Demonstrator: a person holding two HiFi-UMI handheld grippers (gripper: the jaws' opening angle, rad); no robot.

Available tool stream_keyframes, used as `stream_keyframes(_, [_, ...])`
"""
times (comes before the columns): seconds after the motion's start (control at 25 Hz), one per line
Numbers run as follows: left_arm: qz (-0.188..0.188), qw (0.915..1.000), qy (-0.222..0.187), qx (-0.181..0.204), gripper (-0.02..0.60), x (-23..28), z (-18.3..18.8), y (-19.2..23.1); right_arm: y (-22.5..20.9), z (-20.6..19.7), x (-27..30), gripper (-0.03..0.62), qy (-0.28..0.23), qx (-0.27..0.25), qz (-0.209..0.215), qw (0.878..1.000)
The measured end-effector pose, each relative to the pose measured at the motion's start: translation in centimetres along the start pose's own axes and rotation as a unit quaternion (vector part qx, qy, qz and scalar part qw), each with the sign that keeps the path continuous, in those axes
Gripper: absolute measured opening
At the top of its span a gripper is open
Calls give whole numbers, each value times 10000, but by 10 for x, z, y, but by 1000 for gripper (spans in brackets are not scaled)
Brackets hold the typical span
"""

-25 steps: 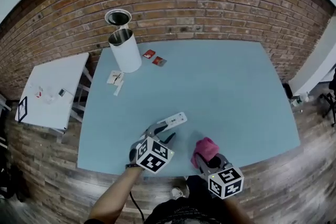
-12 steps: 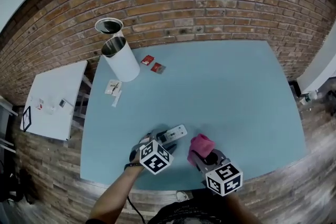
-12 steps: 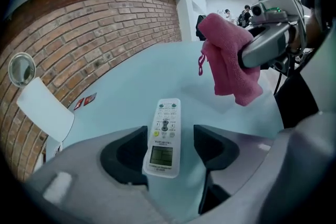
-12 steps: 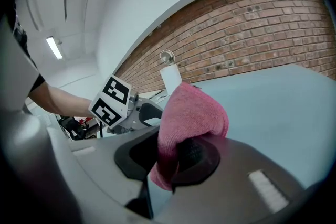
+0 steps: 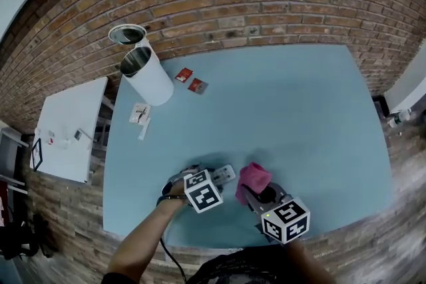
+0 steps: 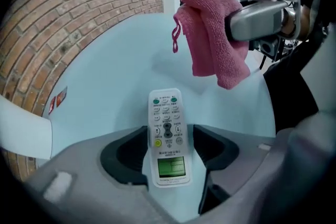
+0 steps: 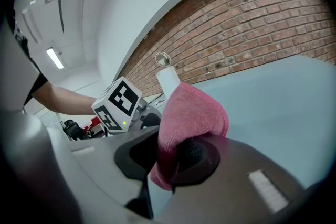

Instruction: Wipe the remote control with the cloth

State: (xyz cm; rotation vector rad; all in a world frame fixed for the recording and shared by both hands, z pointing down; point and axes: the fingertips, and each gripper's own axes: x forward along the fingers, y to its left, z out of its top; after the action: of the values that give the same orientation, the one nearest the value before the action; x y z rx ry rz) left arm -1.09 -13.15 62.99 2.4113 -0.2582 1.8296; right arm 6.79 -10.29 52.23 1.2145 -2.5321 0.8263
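The white remote control [image 6: 168,136] lies face up on the blue table [image 5: 286,110], near its front edge [image 5: 225,174]. My left gripper [image 6: 168,145] points steeply down over the remote [image 5: 213,179]. Its jaws have just been opening and now stand wide on either side of the remote's lower half, not pressing it. My right gripper [image 7: 176,157] is shut on a bunched pink cloth [image 7: 190,112]. It holds the cloth [image 5: 253,177] just right of the remote, slightly above the table. In the left gripper view the cloth [image 6: 210,34] hangs beyond the remote's far end.
A white cylindrical can [image 5: 146,73] stands at the table's back left, with a second round can [image 5: 126,33] behind it. Two red packets [image 5: 190,80] and a white packet [image 5: 140,113] lie near them. A white side table [image 5: 66,123] stands to the left, and a brick wall runs behind.
The left gripper has tipped downward and sunk over the remote, and its jaws have spread. The right gripper has carried the pink cloth leftward, closer to the remote.
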Motion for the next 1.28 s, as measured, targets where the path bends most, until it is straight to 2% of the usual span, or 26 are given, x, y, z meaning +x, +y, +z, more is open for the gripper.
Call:
stream_keyframes(0.16, [-577,9975,265,-317,252,3,-2,-4,-10,0,-1,63,-13,131,-31,9999])
stream_keyframes(0.36, [-609,9967,404,-342,239,2,-2,-1,-20,1,-2,63,-86,314,-68,9994])
stream_keyframes(0.48, [-729,9945,200,-728,236,1,1,-1,-23,4,-1,63,-141,361,-42,9992])
stream_keyframes(0.72, [-1210,9764,-202,-1775,235,-10,3,-9,-31,8,-3,63,-199,456,16,9988])
stream_keyframes(0.88, [-1497,9542,-826,-2455,236,-28,15,-10,-33,16,-3,63,-282,421,136,9986])
stream_keyframes(0.96, [-1658,9363,-1241,-2838,236,-40,24,-8,-31,23,-2,63,-358,335,234,9985])
stream_keyframes(1.0, [-1756,9243,-1486,-3046,236,-44,28,-6,-30,28,-1,63,-405,275,286,9984])
stream_keyframes(1.08, [-2062,8926,-2026,-3459,236,-55,37,-8,-25,37,1,63,-504,115,365,9980])
stream_keyframes(1.16, [-2467,8520,-2628,-3797,236,-71,49,-11,-19,47,0,63,-623,-62,423,9971])
stream_keyframes(1.28, [-3108,7787,-3532,-4151,236,-100,67,-11,-9,71,-3,63,-933,-387,420,9940])
